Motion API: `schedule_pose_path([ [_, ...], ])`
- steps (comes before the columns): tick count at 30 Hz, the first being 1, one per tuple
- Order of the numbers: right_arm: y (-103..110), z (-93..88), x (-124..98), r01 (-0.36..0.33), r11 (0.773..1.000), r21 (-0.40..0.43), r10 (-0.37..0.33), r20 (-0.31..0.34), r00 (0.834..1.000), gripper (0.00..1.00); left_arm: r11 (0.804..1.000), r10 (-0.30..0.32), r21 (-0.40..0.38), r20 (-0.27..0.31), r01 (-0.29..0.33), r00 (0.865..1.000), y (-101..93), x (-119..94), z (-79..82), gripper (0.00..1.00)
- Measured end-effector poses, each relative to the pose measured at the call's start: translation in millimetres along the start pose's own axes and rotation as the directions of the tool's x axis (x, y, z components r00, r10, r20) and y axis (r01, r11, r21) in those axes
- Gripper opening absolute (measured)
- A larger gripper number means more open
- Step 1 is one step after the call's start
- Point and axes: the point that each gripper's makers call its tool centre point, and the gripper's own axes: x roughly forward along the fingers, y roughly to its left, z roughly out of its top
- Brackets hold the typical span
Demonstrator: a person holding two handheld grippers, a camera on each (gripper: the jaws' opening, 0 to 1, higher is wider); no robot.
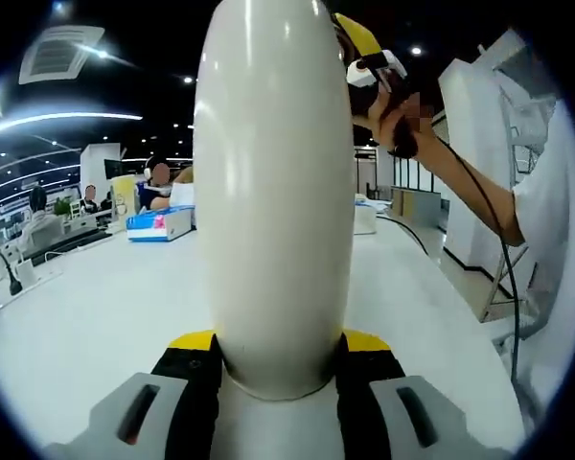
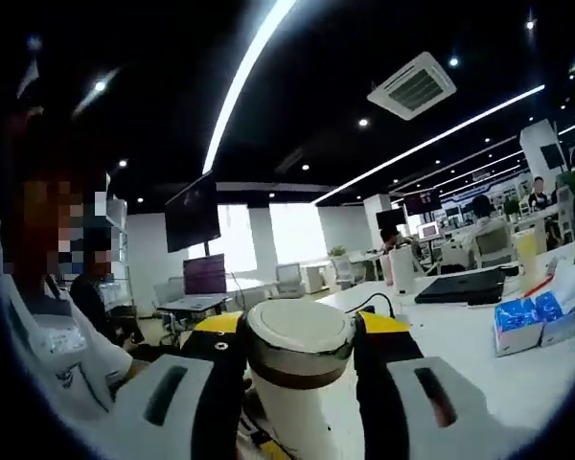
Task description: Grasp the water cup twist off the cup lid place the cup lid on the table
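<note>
In the left gripper view, the left gripper (image 1: 280, 359) is clenched around the lower body of the water cup (image 1: 273, 192), its black and yellow jaws pressing the cup's smooth cream wall from both sides, so that the cup stands upright between them and rises well above the white table (image 1: 96, 316) behind it. At the cup's upper end, the right gripper (image 1: 372, 59) shows beside the top of the cup with a person's hand (image 1: 398, 120) wrapped around its handle and a black cable (image 1: 479, 206) trailing from it down past a white sleeve (image 1: 546, 211). In the right gripper view, the right gripper (image 2: 300, 355) grasps the cup lid (image 2: 299, 343): the jaws press on either side of the cream cap with its dark brown band, and the cup body (image 2: 292, 422) continues below the lid, so the lid sits on the cup and not on the table. Beyond the cup in this view, to its right on the table, lies a blue and white packet (image 2: 532, 321), and farther back from the cup a closed dark laptop (image 2: 460, 286). Farther still from the cup, in the left gripper view, a blue and white box (image 1: 160, 225) rests on the table to the cup's left, with seated people behind it.
</note>
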Motion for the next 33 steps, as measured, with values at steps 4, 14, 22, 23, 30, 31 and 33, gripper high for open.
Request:
schedule_pose_path([
  [4,-5,-2.9,-6,0.022,1.0,-0.001,-0.022,-0.001,1.0,0.46,1.0,0.0,0.0,0.0,0.0,1.0,0.2,0,-0.1,0.48],
  [14,-27,-34.2,-19,0.133,0.989,-0.062,-0.137,-0.072,0.988,0.46,1.0,0.0,0.001,0.0,0.0,1.0,0.0,0,-0.3,0.48],
  [22,-50,-67.6,-36,0.217,0.972,-0.09,-0.227,-0.117,0.967,0.46,1.0,0.0,0.001,0.0,0.0,1.0,-0.3,0,-0.4,0.48],
  [23,-53,-72.2,-38,0.224,0.97,-0.096,-0.235,-0.123,0.964,0.46,1.0,0.0,0.0,0.0,0.0,1.0,-0.3,0,-0.5,0.48],
  [30,-72,-101.7,-49,0.274,0.954,-0.121,-0.291,-0.156,0.944,0.46,1.0,0.0,0.0,0.001,0.0,1.0,-0.3,0,-0.7,0.48],
  [31,-75,-105.5,-50,0.284,0.951,-0.122,-0.302,-0.162,0.939,0.46,1.0,0.0,0.0,0.0,0.0,1.0,-0.3,0,-0.7,0.48],
  [33,-80,-111.6,-53,0.297,0.945,-0.136,-0.318,-0.179,0.931,0.46,1.0,0.0,0.0,0.001,0.0,1.0,-0.3,0,-0.7,0.48],
])
